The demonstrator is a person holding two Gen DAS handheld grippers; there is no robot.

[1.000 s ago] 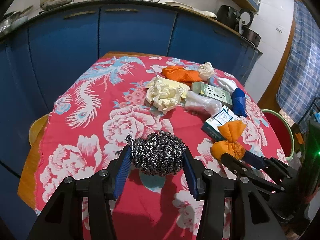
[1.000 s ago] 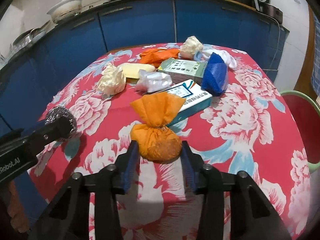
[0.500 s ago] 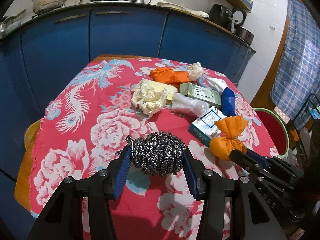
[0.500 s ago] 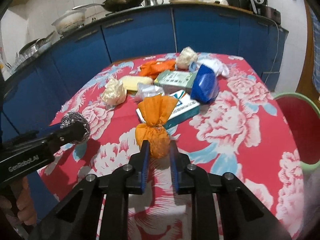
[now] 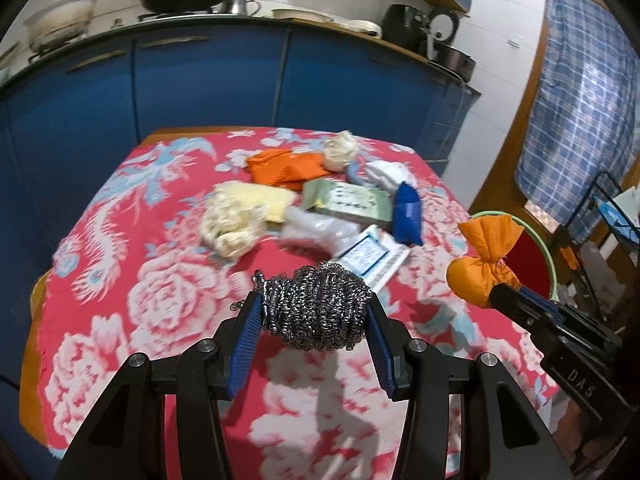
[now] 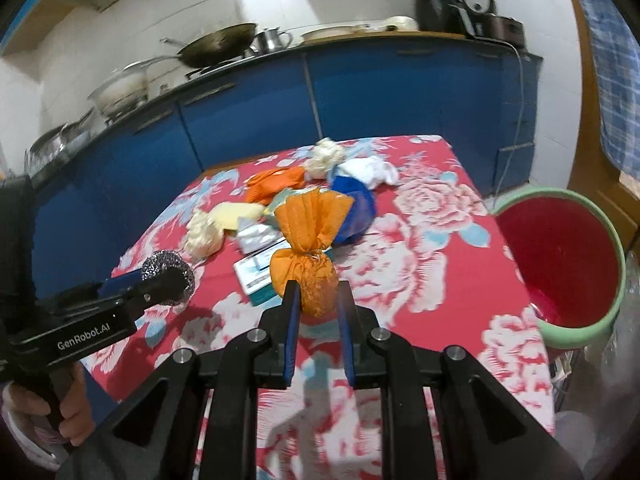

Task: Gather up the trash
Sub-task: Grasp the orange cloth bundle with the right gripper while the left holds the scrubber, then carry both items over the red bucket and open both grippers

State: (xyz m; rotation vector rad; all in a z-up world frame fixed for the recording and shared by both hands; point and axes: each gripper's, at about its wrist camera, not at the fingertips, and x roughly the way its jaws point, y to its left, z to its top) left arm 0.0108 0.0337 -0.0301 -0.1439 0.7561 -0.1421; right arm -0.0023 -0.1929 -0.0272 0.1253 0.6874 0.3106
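Note:
My left gripper (image 5: 316,312) is shut on a steel wool scourer (image 5: 316,308) and holds it above the red flowered tablecloth (image 5: 120,280). My right gripper (image 6: 318,300) is shut on a tied orange bag (image 6: 308,256), lifted off the table; the bag also shows in the left wrist view (image 5: 482,264). The scourer shows at the left in the right wrist view (image 6: 168,276). A red bin with a green rim (image 6: 560,256) stands beside the table on the right.
More trash lies mid-table: a cream crumpled wad (image 5: 232,220), an orange cloth (image 5: 284,168), a green box (image 5: 348,200), a blue bag (image 5: 408,214), a white-blue box (image 5: 368,256), clear plastic (image 5: 316,228). Blue cabinets (image 5: 200,88) stand behind.
Both grippers have risen and pulled back from the table with their loads. The right gripper has closed tighter on the orange bag and lifted it off the cloth.

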